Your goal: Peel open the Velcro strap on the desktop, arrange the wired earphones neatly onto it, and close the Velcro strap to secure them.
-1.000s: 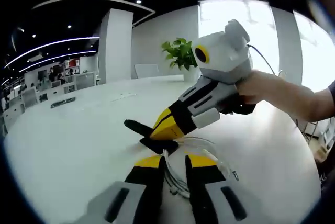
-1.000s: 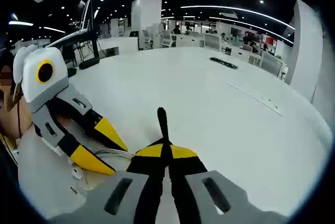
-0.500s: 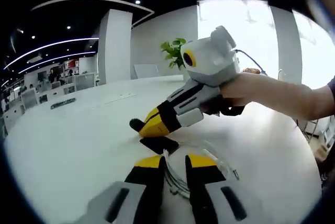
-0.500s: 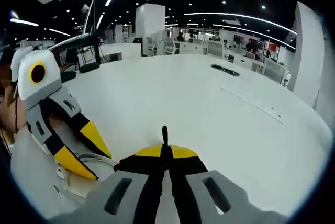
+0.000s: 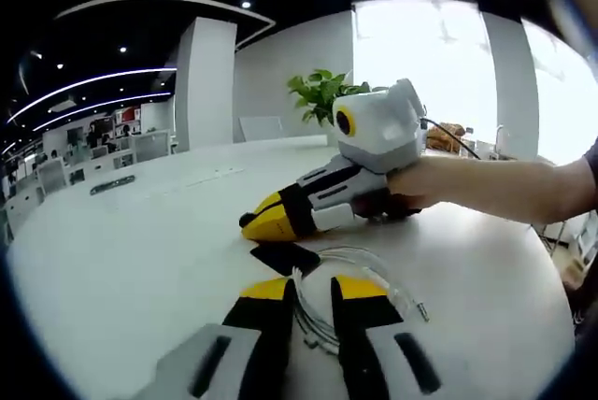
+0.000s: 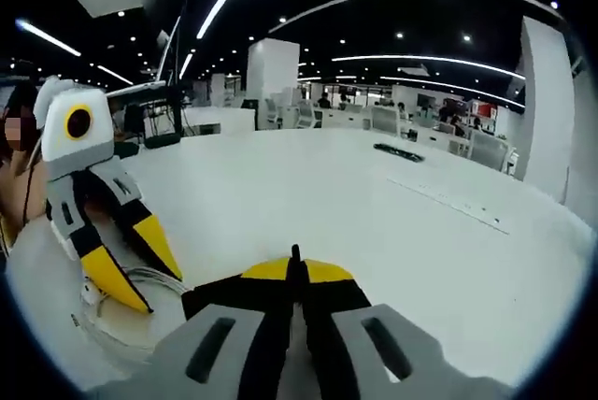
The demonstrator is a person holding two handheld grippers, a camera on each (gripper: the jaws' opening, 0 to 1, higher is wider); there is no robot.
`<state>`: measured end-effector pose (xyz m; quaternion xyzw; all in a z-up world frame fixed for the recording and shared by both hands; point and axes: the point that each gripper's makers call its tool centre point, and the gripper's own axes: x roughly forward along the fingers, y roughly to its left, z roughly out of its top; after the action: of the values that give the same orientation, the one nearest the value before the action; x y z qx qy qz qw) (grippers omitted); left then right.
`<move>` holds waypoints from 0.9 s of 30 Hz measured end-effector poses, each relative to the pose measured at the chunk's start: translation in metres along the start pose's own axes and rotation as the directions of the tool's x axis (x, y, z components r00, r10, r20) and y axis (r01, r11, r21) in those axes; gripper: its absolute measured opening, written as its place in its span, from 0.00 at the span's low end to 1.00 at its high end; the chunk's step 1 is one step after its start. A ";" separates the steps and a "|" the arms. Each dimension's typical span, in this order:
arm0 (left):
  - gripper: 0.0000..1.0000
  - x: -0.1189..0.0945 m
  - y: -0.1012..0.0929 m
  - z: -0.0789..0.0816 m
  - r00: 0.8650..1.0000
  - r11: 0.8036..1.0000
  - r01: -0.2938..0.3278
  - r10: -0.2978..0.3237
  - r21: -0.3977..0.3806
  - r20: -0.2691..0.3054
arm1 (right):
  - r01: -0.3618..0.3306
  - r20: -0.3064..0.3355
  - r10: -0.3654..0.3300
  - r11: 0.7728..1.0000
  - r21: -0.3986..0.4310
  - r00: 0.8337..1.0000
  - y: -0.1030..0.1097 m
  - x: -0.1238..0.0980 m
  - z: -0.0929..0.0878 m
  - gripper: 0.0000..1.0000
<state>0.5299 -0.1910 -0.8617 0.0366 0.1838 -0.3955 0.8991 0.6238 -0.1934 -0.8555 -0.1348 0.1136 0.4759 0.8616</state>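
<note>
The white wired earphones (image 5: 369, 264) lie in a loose coil on the white table (image 5: 121, 250). Several strands of the cable run between the jaws of my left gripper (image 5: 315, 290), which is shut on them. The black Velcro strap (image 5: 285, 257) lies flat just beyond the coil. My right gripper (image 5: 252, 227), held by a hand (image 5: 439, 185), comes in low from the right and is shut on the strap's end. In the right gripper view the strap (image 6: 295, 255) sticks up as a thin black edge from my right gripper (image 6: 295, 274). The left gripper (image 6: 161, 293) stands on the earphones (image 6: 121, 325).
A potted plant (image 5: 322, 92) stands at the table's far side. A dark flat object (image 6: 400, 150) lies far out on the table (image 6: 392, 232), also seen as a dark object (image 5: 112, 182) in the left gripper view. Office desks and chairs stand beyond.
The right gripper has come down and levelled out close to the table, taking the strap's end with it. The left gripper and the coil have stayed put.
</note>
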 end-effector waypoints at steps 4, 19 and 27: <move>0.21 0.000 0.000 0.000 1.000 1.000 0.001 -0.001 -0.006 0.007 | 0.020 0.018 -0.020 1.000 -0.005 1.000 -0.004 0.001 0.000 0.05; 0.22 -0.002 0.006 -0.002 0.999 0.999 -0.034 0.034 -0.012 0.004 | 0.124 0.047 -0.123 0.992 -0.012 0.991 -0.015 0.002 0.004 0.06; 0.24 -0.009 0.021 0.005 0.994 0.994 -0.110 0.110 -0.005 0.017 | 0.294 0.086 -0.282 0.938 -0.184 0.955 -0.027 -0.001 0.008 0.04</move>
<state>0.5411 -0.1715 -0.8561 0.0415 0.1745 -0.3455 0.9211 0.6471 -0.2053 -0.8443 -0.2198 0.0203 0.3571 0.9076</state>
